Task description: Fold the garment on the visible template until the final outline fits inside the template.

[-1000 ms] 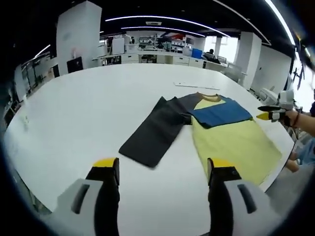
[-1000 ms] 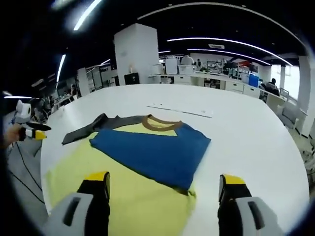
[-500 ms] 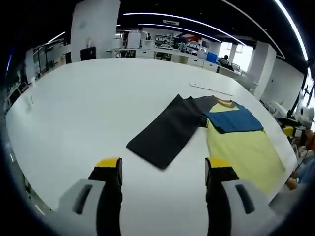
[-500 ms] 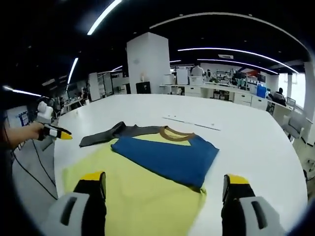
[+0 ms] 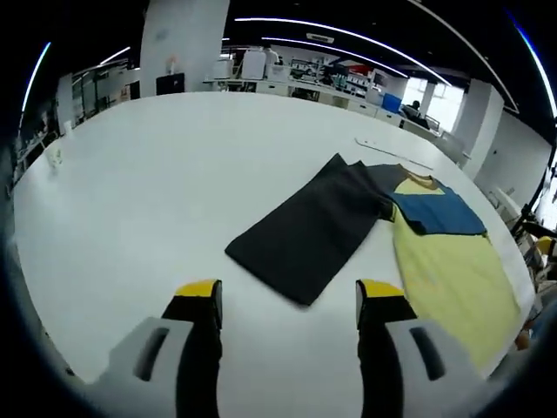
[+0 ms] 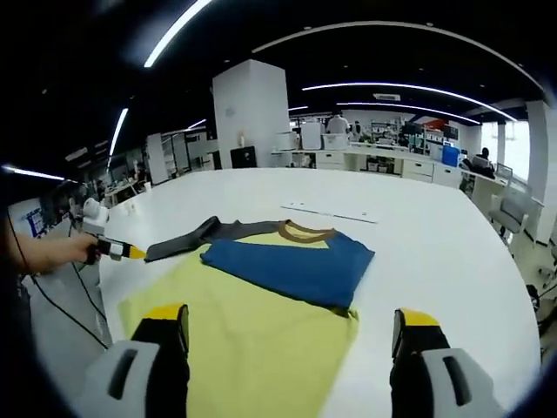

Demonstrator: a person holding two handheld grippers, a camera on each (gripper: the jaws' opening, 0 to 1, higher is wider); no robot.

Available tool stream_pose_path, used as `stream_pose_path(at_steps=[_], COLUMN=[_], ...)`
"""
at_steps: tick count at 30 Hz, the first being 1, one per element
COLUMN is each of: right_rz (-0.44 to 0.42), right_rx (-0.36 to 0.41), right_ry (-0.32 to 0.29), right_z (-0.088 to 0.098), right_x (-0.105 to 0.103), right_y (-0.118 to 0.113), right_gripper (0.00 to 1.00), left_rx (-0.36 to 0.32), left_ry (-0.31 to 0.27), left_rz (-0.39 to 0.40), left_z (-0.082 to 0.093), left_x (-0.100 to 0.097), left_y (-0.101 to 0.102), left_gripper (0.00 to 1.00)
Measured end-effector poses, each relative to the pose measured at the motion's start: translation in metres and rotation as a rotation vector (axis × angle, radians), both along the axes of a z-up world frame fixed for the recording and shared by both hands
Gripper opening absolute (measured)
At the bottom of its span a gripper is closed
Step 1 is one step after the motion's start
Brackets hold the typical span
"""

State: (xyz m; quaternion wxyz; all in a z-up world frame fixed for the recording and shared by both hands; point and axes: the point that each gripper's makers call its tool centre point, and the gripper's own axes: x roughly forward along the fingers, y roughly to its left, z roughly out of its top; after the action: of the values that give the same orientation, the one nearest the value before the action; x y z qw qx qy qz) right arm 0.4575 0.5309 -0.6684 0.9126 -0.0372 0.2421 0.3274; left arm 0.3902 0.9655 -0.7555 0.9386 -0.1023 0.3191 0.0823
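The garment (image 5: 409,235) lies flat on the white tabletop (image 5: 157,174), ahead of both pairs of fingers. It is a T-shirt with a yellow body, a brown collar and two sleeves of different colours. In the left gripper view, the dark grey sleeve (image 5: 313,231) is spread out full length and runs diagonally, its free end just ahead of the gap between the fingers of the left gripper (image 5: 287,300). The yellow body stretches away ahead and to the right of the right-hand finger. These fingers are yellow-tipped, stand well apart and hold nothing; they hover above bare tabletop, short of the cloth.

In the right gripper view, the blue sleeve (image 6: 291,266) is folded across the chest of the shirt, just below the brown collar (image 6: 305,231). The yellow body fills the space between and ahead of the fingers of the right gripper (image 6: 291,322), which are also spread wide and empty. The dark grey sleeve reaches off to the left beyond the left-hand finger. There the yellow tip of the left gripper, held in a person's hand (image 6: 61,252), comes in close to the sleeve's end.

A thin white strip (image 6: 331,212) lies on the tabletop beyond the collar, apart from the garment.
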Motion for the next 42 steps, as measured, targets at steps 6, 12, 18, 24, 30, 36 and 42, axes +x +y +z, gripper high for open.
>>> stream_pose_path(at_steps=[6, 12, 18, 24, 30, 36, 42], right_rz=[-0.026, -0.042, -0.062, -0.098, -0.122, -0.13, -0.13], right_rx=[-0.015, -0.016, -0.074, -0.112, -0.144, -0.147, -0.152], right_ry=[0.0, 0.002, -0.019, -0.038, -0.035, -0.047, -0.042], right_z=[0.001, 0.002, 0.001, 0.002, -0.001, 0.002, -0.003], right_x=[-0.01, -0.018, -0.02, -0.017, -0.016, -0.013, -0.011], right_y=[-0.003, -0.001, -0.005, -0.016, -0.024, -0.023, -0.025], right_gripper=[0.97, 0.97, 0.95, 0.92, 0.88, 0.87, 0.86], left_rx=[-0.007, 0.048, 0.115, 0.115, 0.107, 0.089, 0.05], left_ry=[0.0, 0.017, 0.039, 0.013, 0.007, 0.028, 0.016], left_rz=[0.017, 0.02, 0.034, 0.082, 0.103, 0.126, 0.151], left_z=[-0.007, -0.009, -0.013, -0.014, -0.013, -0.014, -0.015], left_x=[0.002, 0.007, 0.007, 0.008, 0.013, 0.015, 0.017], left_y=[0.002, 0.004, 0.009, 0.011, 0.011, 0.012, 0.015], left_gripper=[0.54, 0.48, 0.4, 0.37, 0.25, 0.19, 0.03])
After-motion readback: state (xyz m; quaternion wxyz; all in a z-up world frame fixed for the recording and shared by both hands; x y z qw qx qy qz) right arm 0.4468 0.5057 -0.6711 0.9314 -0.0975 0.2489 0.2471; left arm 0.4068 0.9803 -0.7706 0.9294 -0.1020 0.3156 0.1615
